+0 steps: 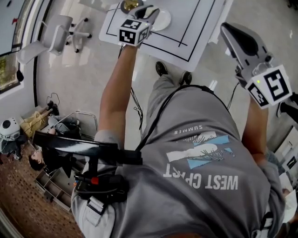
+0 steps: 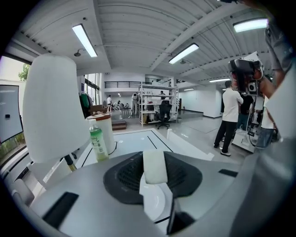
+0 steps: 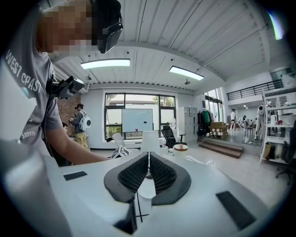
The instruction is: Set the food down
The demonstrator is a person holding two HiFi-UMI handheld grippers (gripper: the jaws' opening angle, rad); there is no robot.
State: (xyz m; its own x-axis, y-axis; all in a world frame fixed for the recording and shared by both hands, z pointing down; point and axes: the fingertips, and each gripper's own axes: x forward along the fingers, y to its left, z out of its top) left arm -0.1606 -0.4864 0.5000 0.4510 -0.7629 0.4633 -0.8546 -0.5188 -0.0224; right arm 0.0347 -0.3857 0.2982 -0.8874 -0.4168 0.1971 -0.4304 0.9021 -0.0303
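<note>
A pale, whitish block of food [image 2: 155,166] sits between the dark pads of my left gripper [image 2: 155,178], which is shut on it. Right below it lies a white plate [image 2: 155,202], seen in the head view as a plate [image 1: 163,21] on the white table [image 1: 200,28] with black lines. In that view my left gripper [image 1: 148,13] reaches over the plate at the top. My right gripper [image 1: 229,31] hangs off the table's right side; its pads [image 3: 138,173] meet with nothing between them in the right gripper view, right gripper [image 3: 149,172].
A green bottle [image 2: 98,143] and a white canister with a brown lid [image 2: 105,128] stand on the table beyond the plate. A white chair back [image 2: 51,106] rises at the left. A brown bowl [image 1: 130,5] sits by the plate. People stand at the right [image 2: 230,115].
</note>
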